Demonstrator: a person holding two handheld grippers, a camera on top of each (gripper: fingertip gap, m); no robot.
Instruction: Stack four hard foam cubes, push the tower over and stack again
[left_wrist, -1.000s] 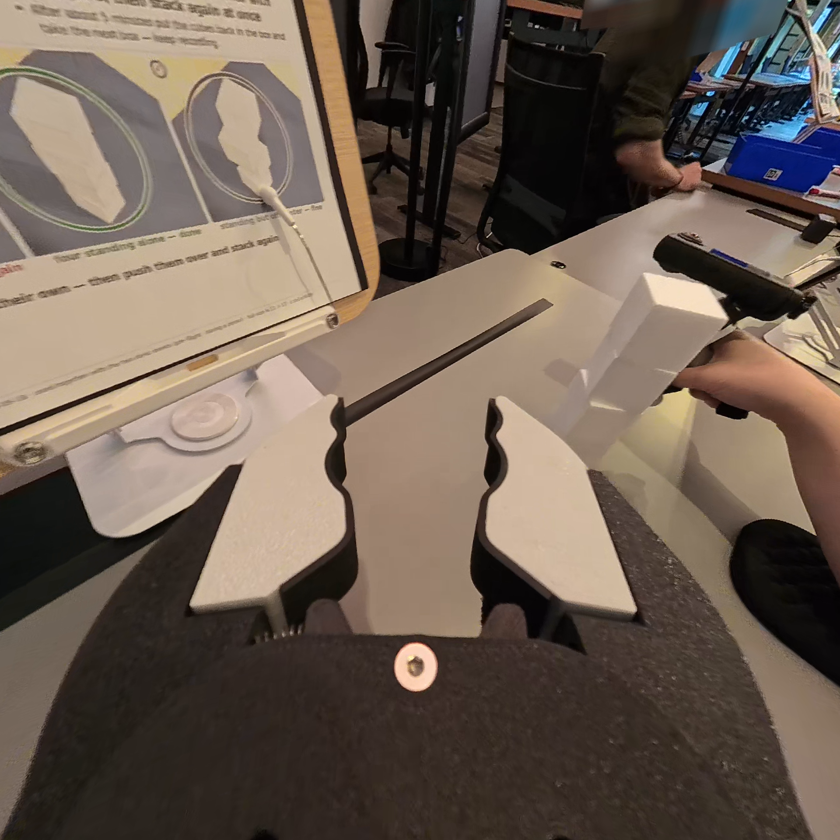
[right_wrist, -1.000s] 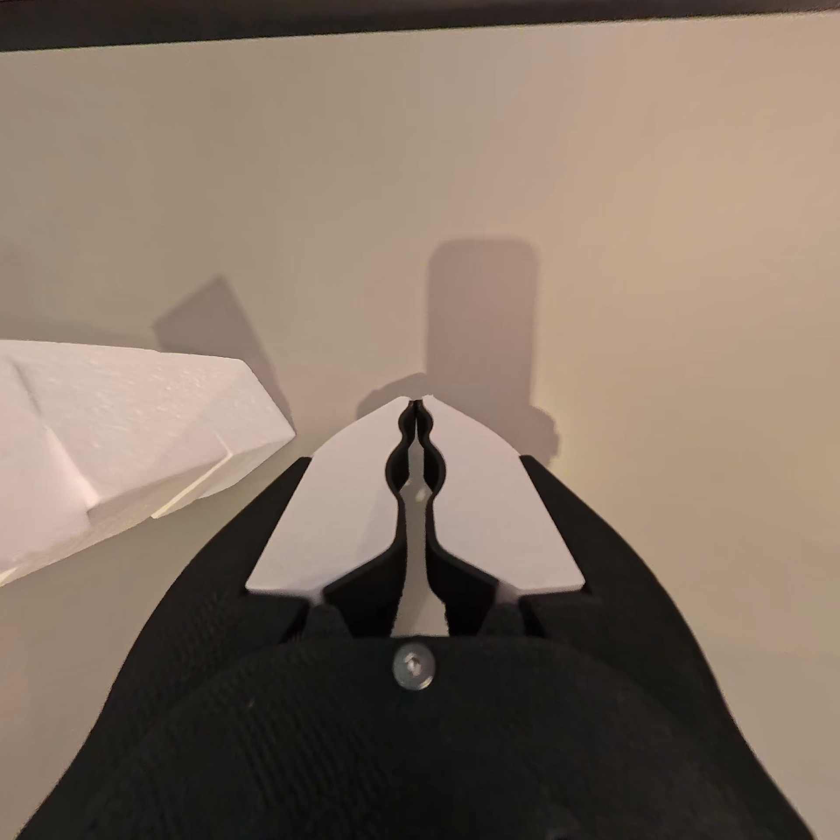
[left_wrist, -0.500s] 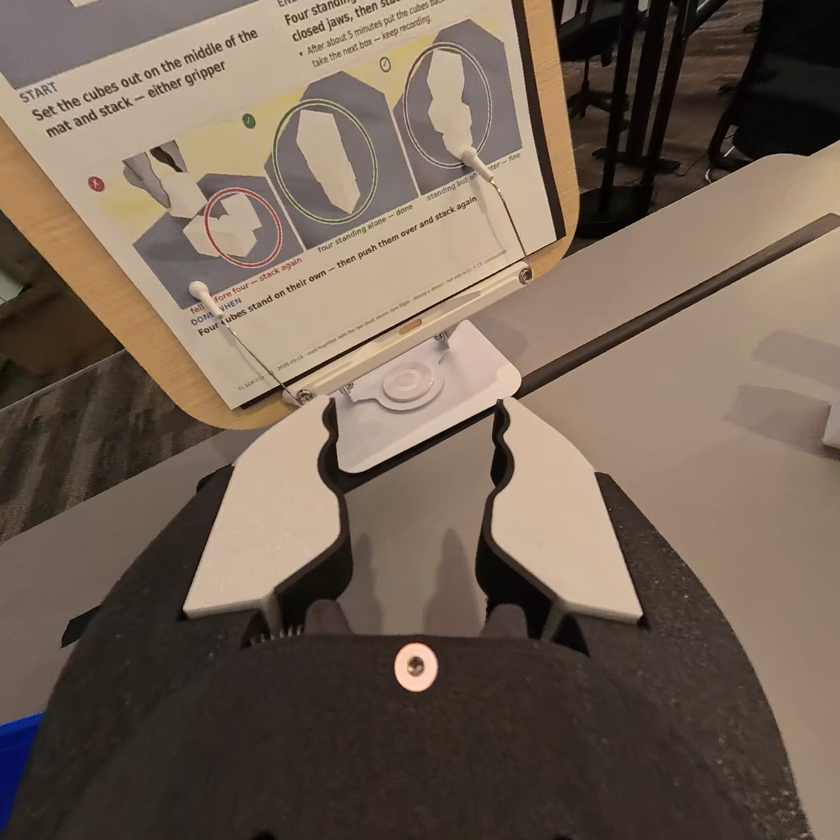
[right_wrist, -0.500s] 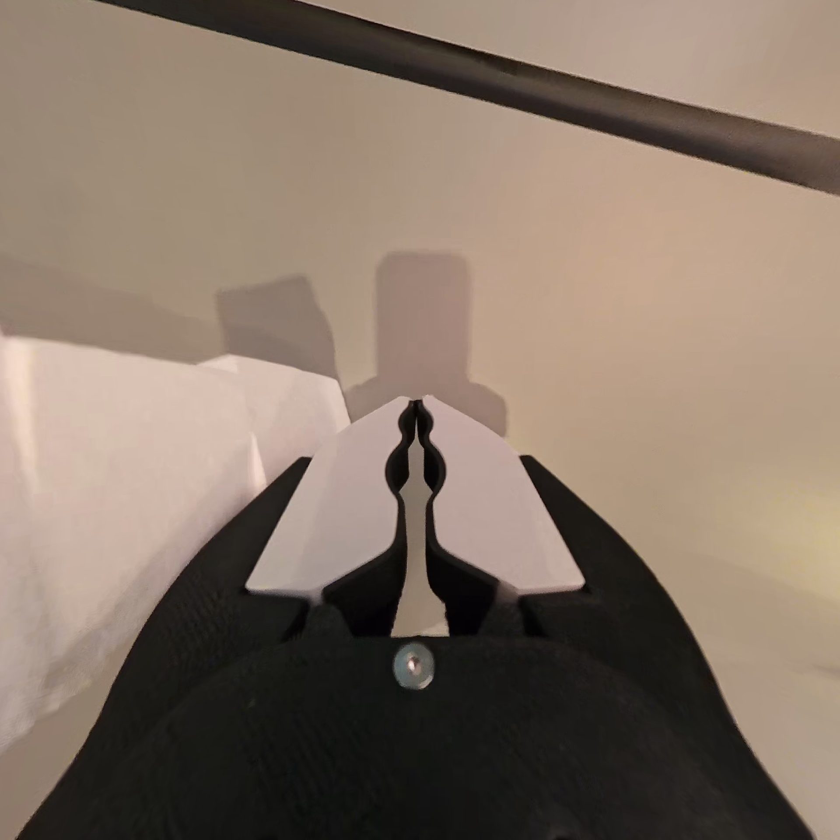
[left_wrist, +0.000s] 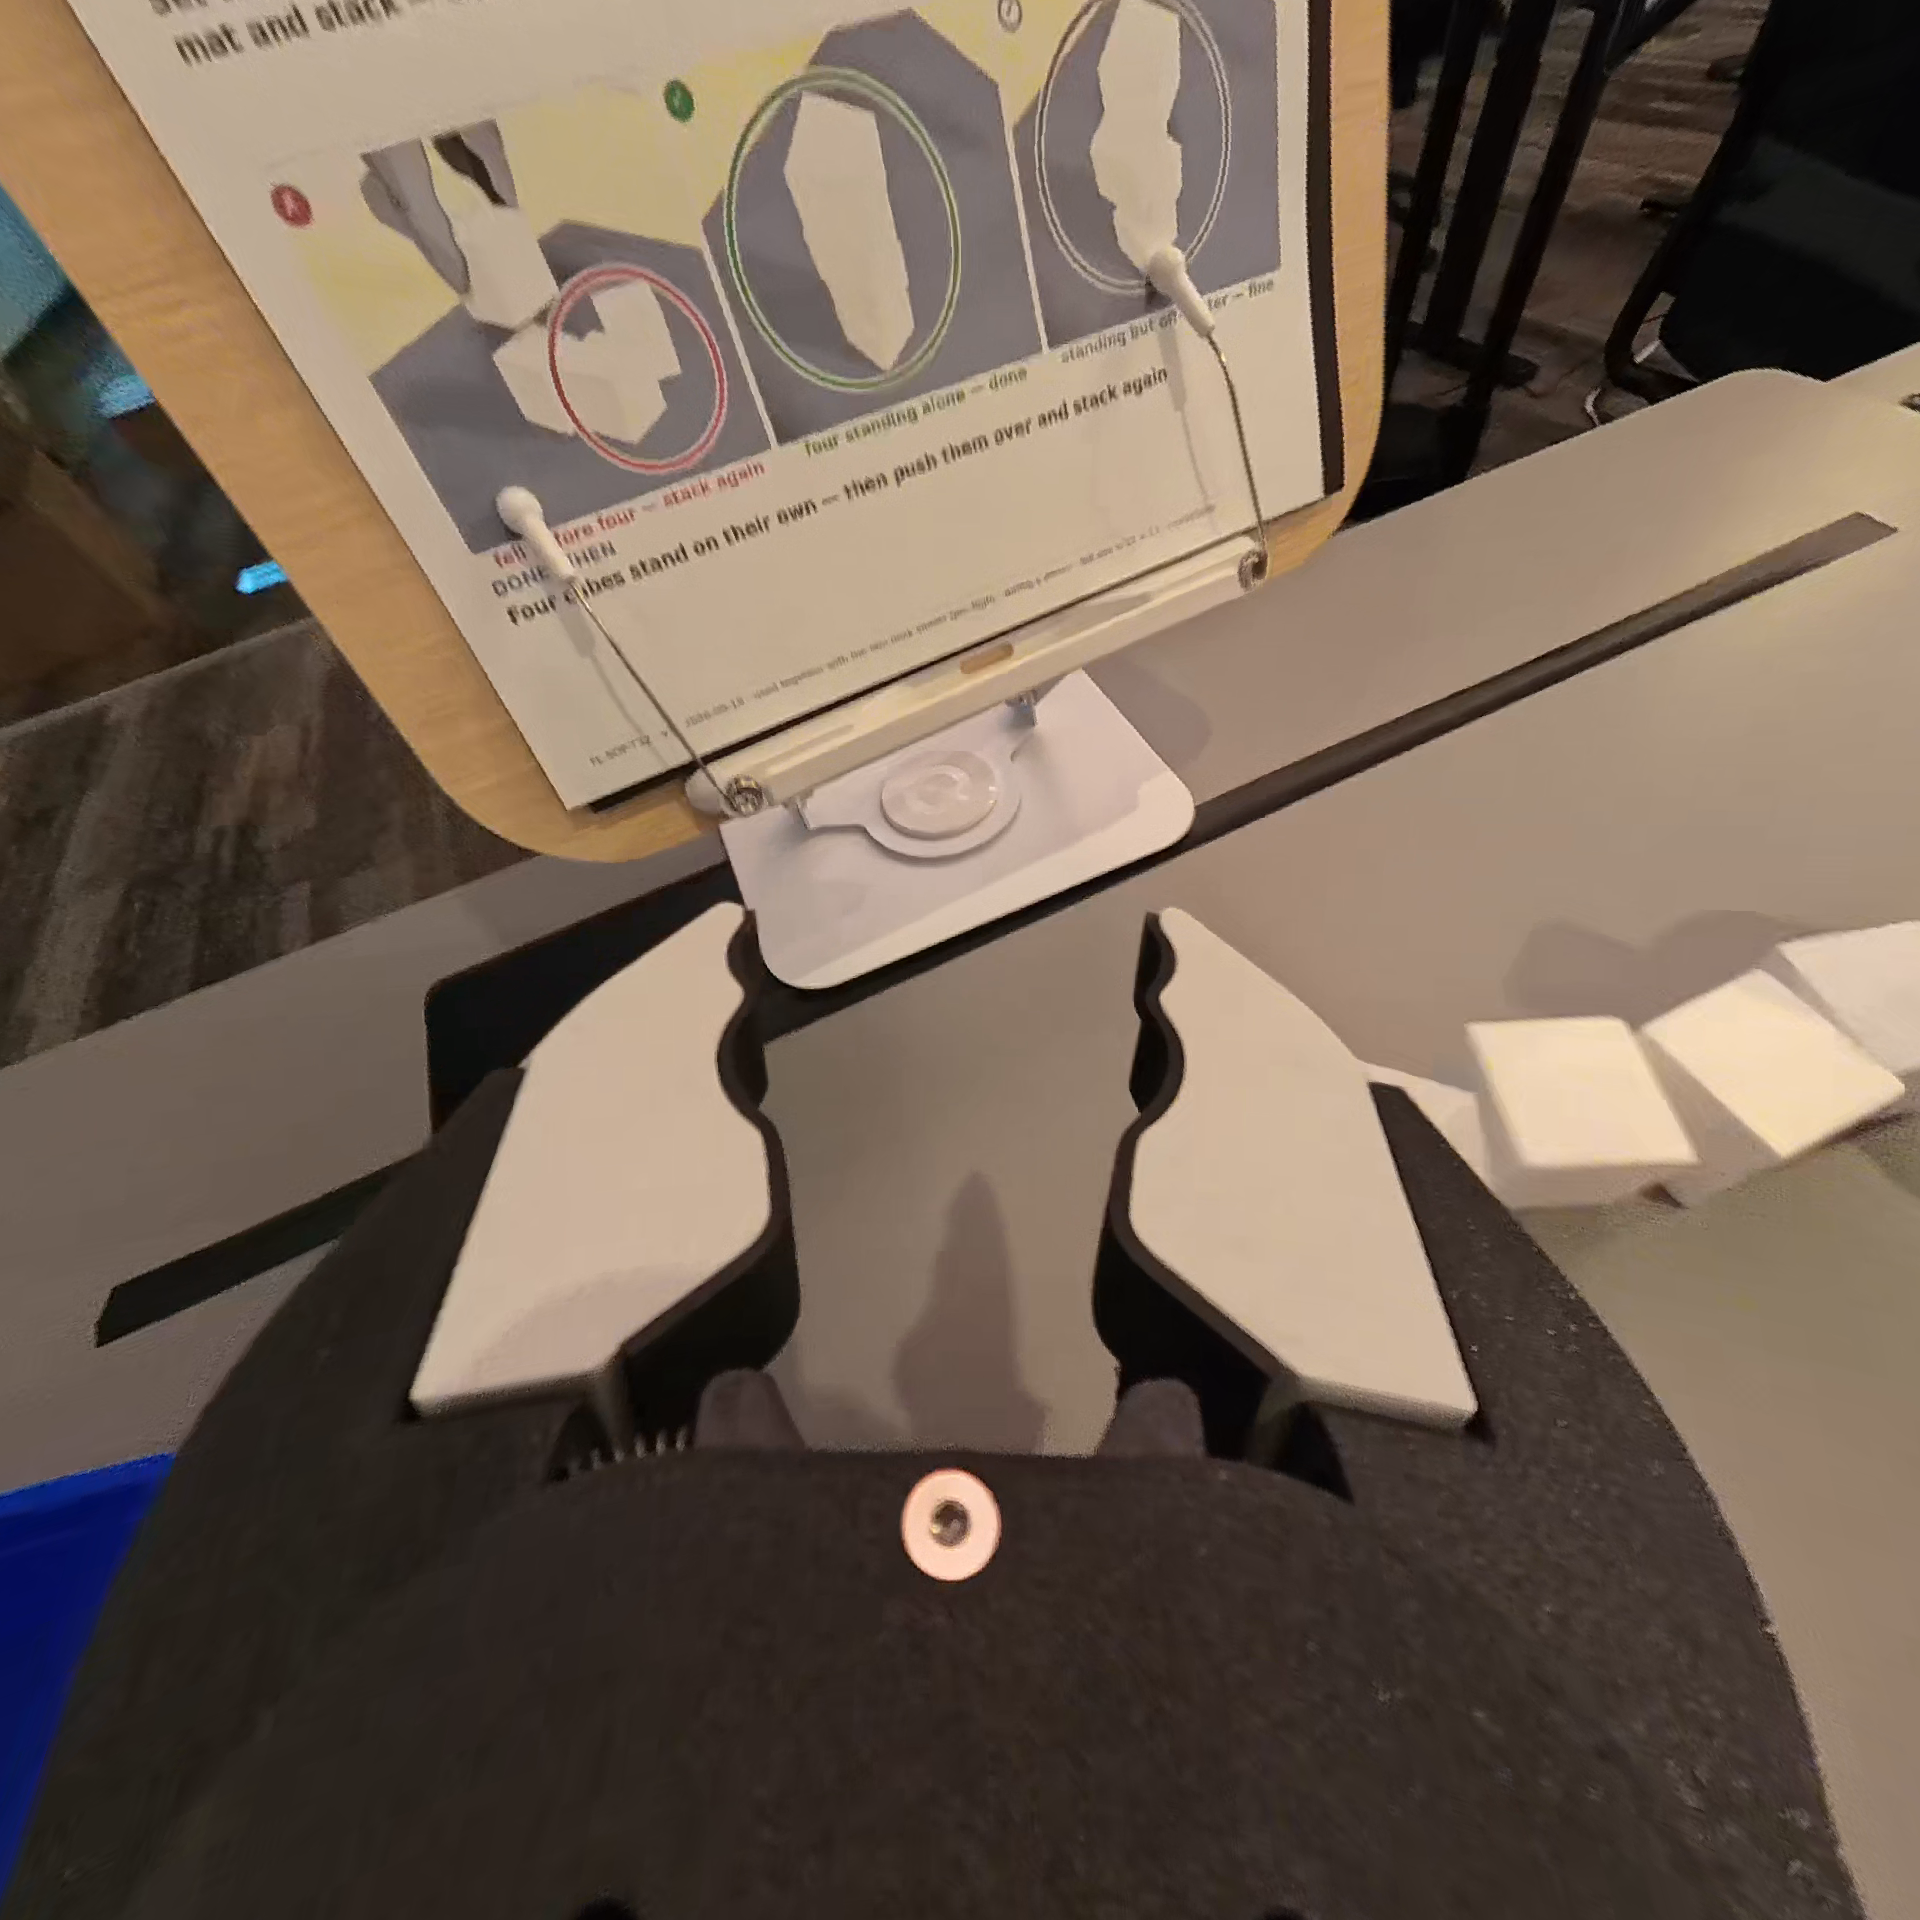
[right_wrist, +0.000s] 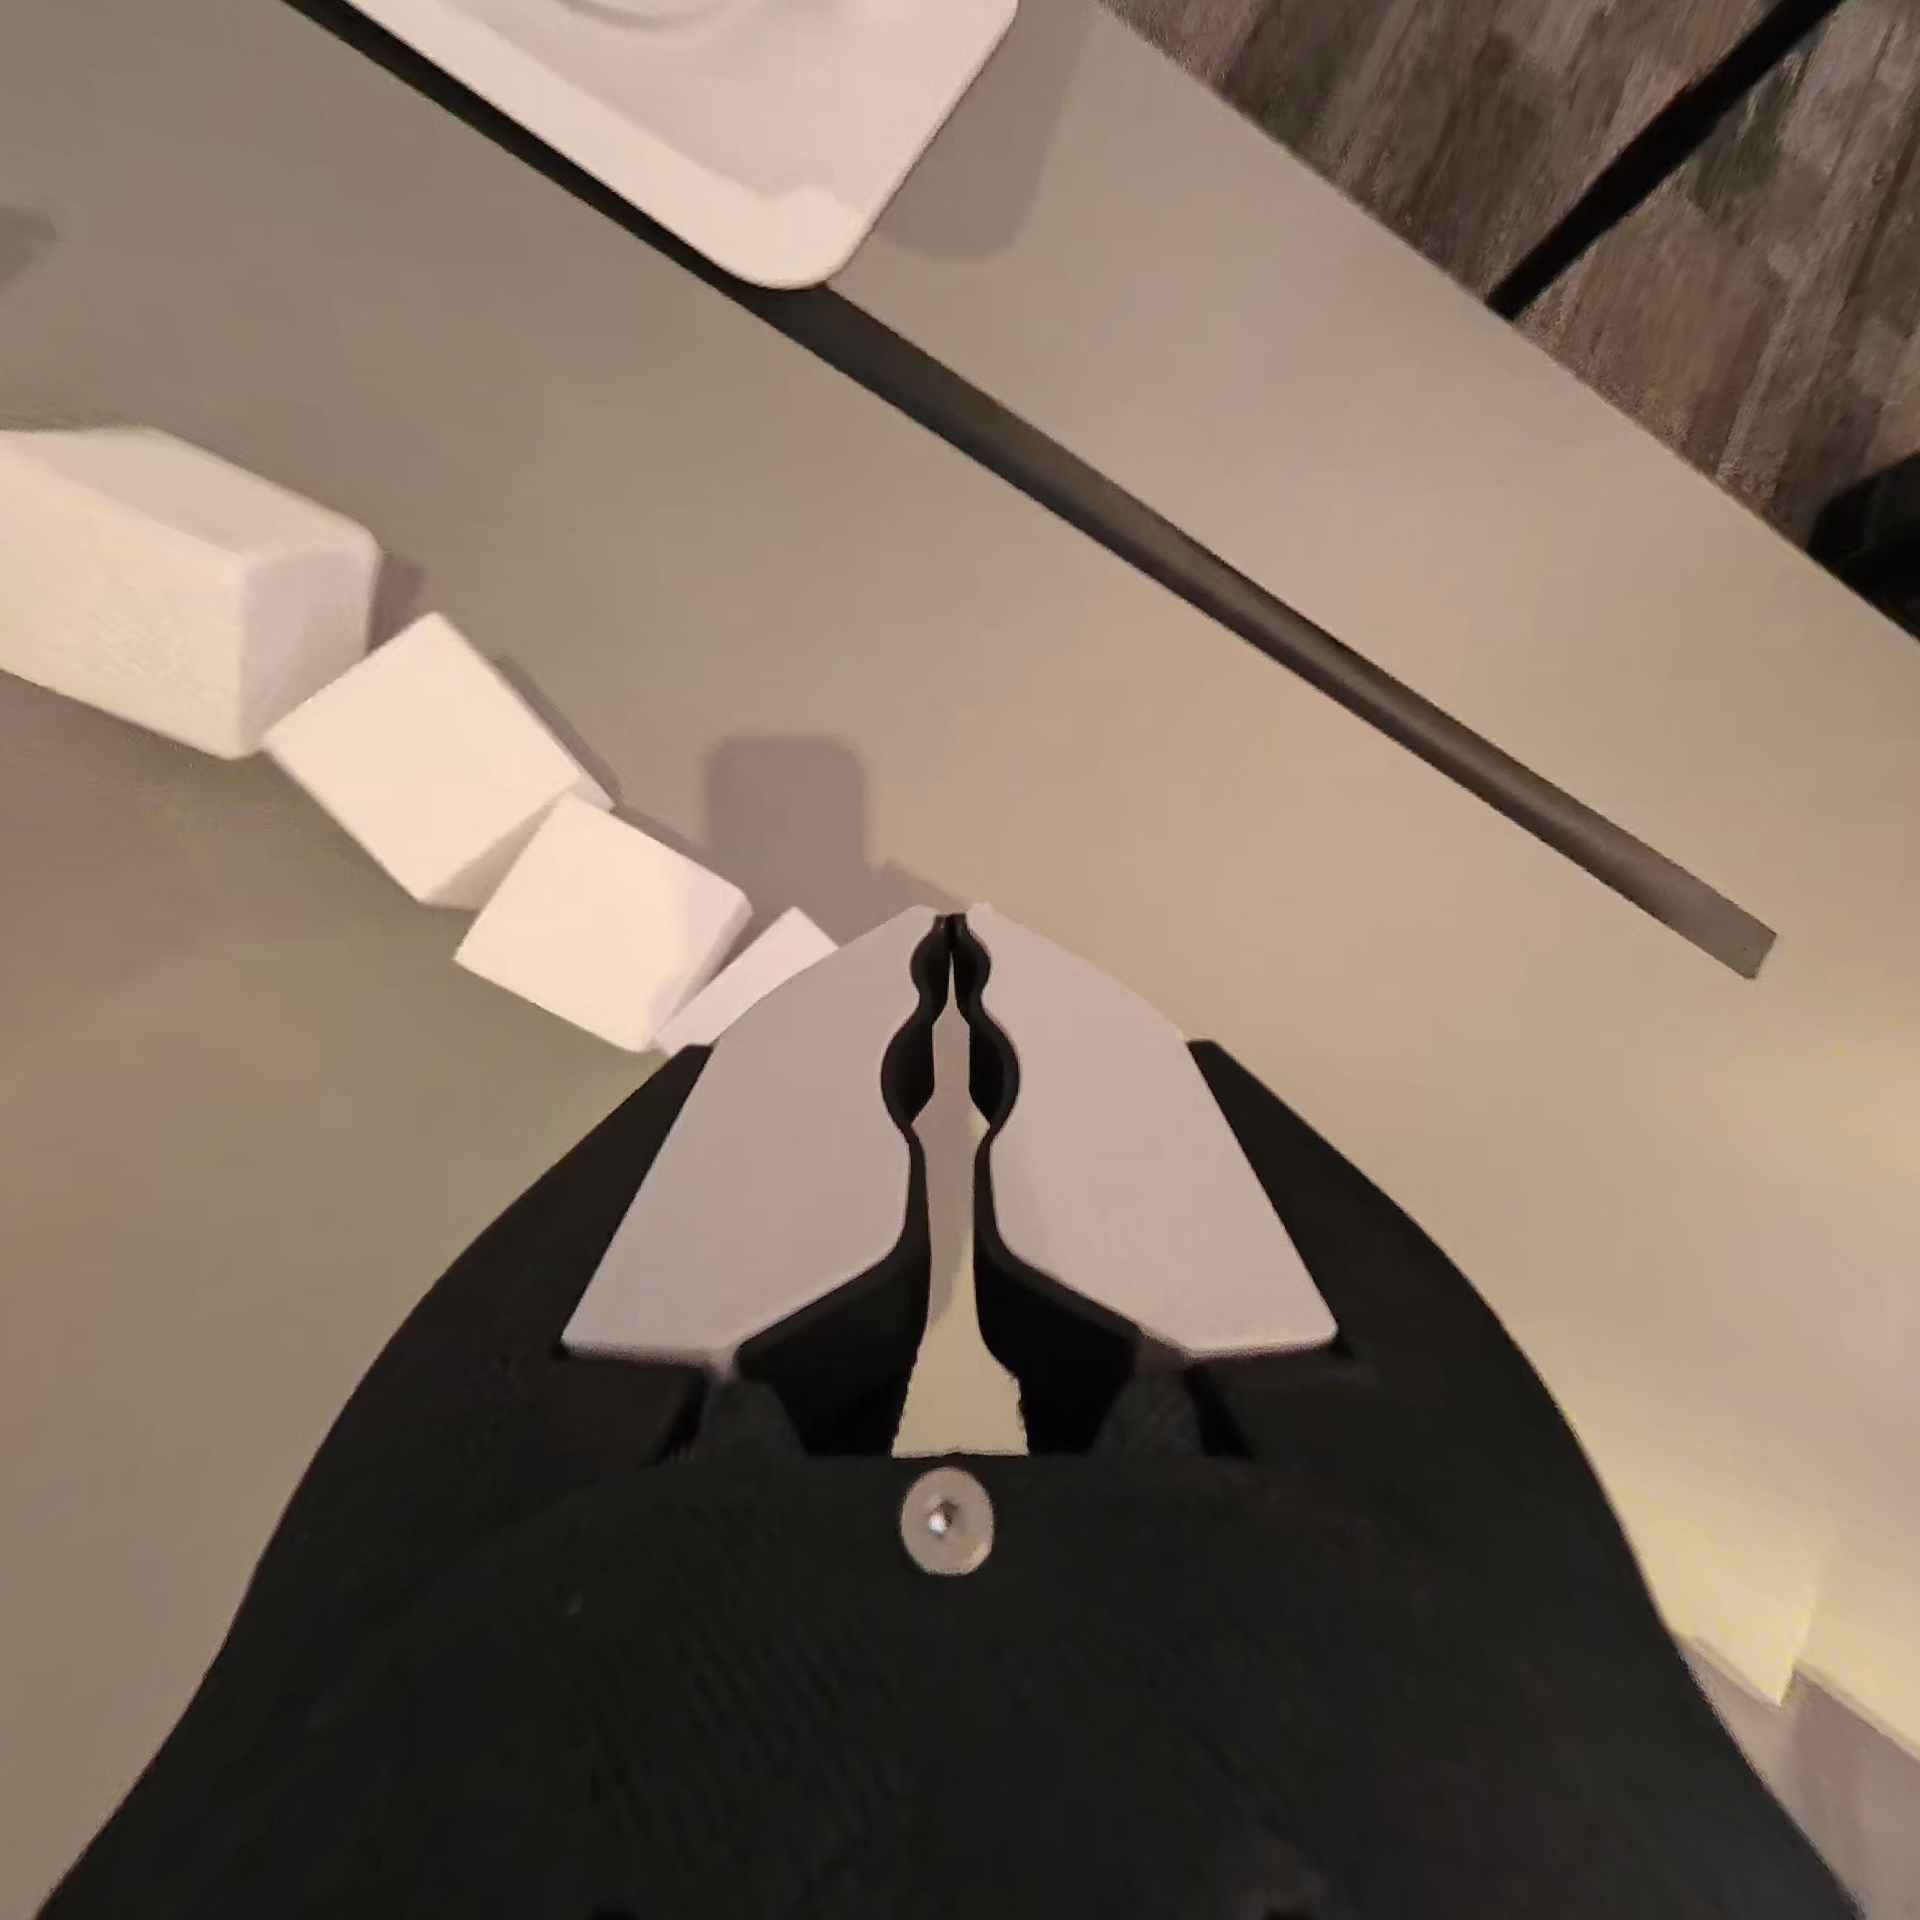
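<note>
**A:** Right claw (right_wrist: 951, 920) first: tips pressed together, a thin slit further back between the fingers, and nothing caught in it. It hangs over the grey table (right_wrist: 1143, 644), nose pointing at bare surface.

**B:** And the left claw (left_wrist: 945, 935)? Spread wide, a broad stretch of table showing between its two pale fingers (left_wrist: 613, 1153). Empty as well.

**A:** Now the cubes. The right wrist view has the foam cubes lying in a toppled row on the table, running diagonally away from the closed tips toward the left edge. The nearest cube (right_wrist: 743, 977) sits just beside the left finger, partly hidden behind it.

**B:** Next one along (right_wrist: 597, 925) leans against it, then a third (right_wrist: 416, 753), then the far one (right_wrist: 177, 592), which runs out of the picture. Each touches its neighbour, all tilted.

**A:** From the left wrist view the same row shows at the right, just beyond the right finger: one cube (left_wrist: 1579, 1107), another (left_wrist: 1766, 1070), and a third (left_wrist: 1860, 977) cut by the edge. The left claw is near them, not touching.

**B:** Straight ahead of the left claw stands a wooden board (left_wrist: 260, 436) carrying a printed instruction sheet (left_wrist: 831, 364), propped on a white base plate (left_wrist: 1091, 842).

**A:** A dark seam (right_wrist: 1299, 623) crosses the table beyond the right claw, with the base plate's corner (right_wrist: 810, 197) at top.
</note>
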